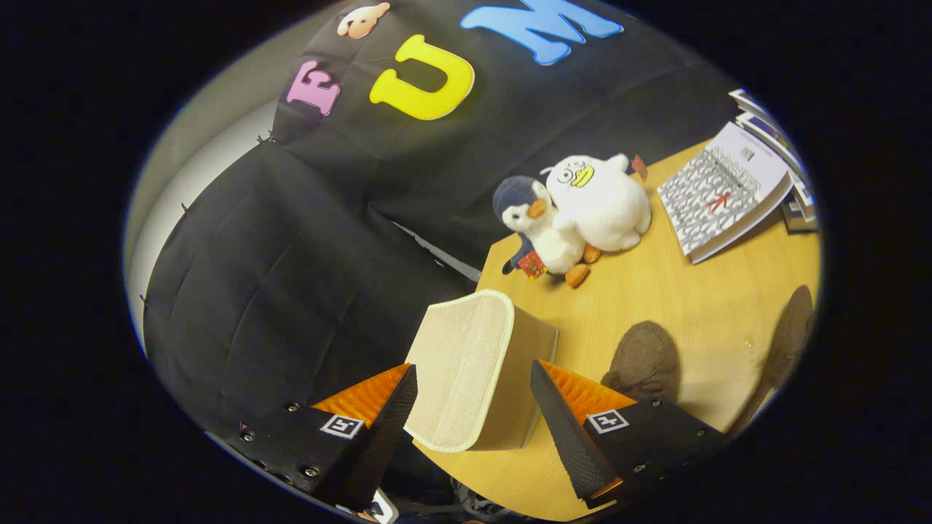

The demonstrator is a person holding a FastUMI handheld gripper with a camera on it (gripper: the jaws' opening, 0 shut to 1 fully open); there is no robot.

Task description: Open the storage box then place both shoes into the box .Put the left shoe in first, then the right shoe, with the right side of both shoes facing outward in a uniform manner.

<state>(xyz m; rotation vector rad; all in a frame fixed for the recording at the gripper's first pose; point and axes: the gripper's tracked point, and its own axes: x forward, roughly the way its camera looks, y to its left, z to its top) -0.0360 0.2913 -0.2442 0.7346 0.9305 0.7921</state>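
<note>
Wooden table point(677, 306) bears box point(473, 367) between spread jaws, plush penguin point(542, 229) beyond

The storage box point(466, 364) is showing beige woven fabric with cream piping. Two shoes point(644, 362) are looking dull brown. The bench point(699, 306) is glowing honey wood. A penguin toy point(535, 233) is wearing navy, white, orange.

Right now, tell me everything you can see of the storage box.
The storage box is a beige, fabric-looking box with a pale piped rim around its ribbed lid and plain tan sides. It sits closed near the edge of the wooden table, between the fingers of the open gripper, which stand apart from it on either side. A brown shoe lies just beside it; two plush toys sit beyond.
</note>
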